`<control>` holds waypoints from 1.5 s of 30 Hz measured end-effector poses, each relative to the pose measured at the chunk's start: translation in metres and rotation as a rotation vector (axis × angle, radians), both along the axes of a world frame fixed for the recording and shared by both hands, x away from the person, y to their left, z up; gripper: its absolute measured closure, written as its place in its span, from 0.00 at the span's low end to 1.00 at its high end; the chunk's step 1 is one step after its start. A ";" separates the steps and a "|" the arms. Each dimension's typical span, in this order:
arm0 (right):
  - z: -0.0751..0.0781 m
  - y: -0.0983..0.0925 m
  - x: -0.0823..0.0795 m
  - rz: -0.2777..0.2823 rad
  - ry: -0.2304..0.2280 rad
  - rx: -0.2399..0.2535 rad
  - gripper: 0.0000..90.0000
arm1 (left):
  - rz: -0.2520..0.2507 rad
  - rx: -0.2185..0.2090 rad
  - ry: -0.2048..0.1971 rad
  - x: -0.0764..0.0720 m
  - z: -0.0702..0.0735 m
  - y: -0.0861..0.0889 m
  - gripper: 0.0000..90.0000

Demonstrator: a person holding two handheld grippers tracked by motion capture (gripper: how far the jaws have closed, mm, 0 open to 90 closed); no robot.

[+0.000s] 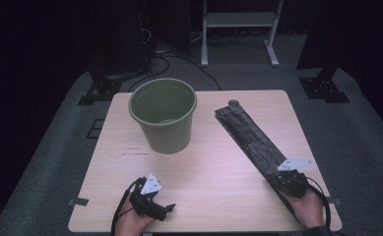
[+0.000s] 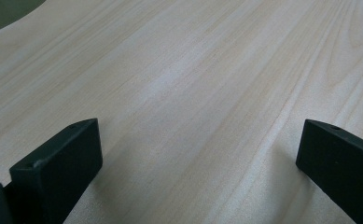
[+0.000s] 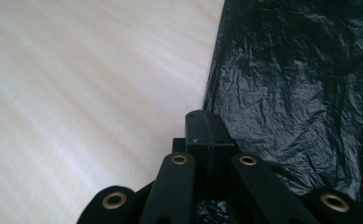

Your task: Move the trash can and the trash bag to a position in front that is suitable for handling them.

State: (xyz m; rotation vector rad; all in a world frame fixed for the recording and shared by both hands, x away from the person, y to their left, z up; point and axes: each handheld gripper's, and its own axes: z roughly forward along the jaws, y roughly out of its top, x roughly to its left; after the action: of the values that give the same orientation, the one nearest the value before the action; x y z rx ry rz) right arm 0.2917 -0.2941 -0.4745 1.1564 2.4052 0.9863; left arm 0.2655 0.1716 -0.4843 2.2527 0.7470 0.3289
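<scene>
A long, crinkled black plastic bag (image 1: 250, 135) lies flat on the light wooden table (image 1: 204, 167), running from the far middle to the near right. My right gripper (image 1: 277, 173) is at its near end. In the right gripper view the jaws (image 3: 205, 122) are pressed together right on the bag's (image 3: 300, 84) left edge, and the thin film seems caught between them. A green bucket (image 1: 163, 115) stands upright at the far left, empty as far as I can see. My left gripper (image 1: 155, 195) rests low at the near left, open (image 2: 198, 154) over bare wood.
A curved green bit of the bucket (image 2: 2, 11) is in the top left corner of the left gripper view. Bare wood (image 2: 193, 70) lies between the bucket and the bag. Beyond the table, grey carpet, stand feet and cables, and a white frame stands at the back.
</scene>
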 end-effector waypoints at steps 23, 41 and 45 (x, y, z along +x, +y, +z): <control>0.016 -0.004 -0.013 -0.091 -0.067 0.019 0.20 | 0.000 0.000 0.000 0.000 0.000 0.000 0.00; -0.007 -0.006 0.042 -0.108 -0.034 -0.035 0.00 | 0.001 0.001 0.000 0.001 0.000 0.000 0.00; -0.012 -0.008 0.044 -0.111 -0.018 -0.016 0.00 | 0.001 -0.001 0.001 0.001 0.000 0.000 0.00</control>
State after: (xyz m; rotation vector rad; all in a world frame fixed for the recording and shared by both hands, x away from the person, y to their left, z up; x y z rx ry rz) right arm 0.3360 -0.3022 -0.4860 1.2556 2.3034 0.9370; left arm 0.2670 0.1720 -0.4842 2.2518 0.7492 0.3278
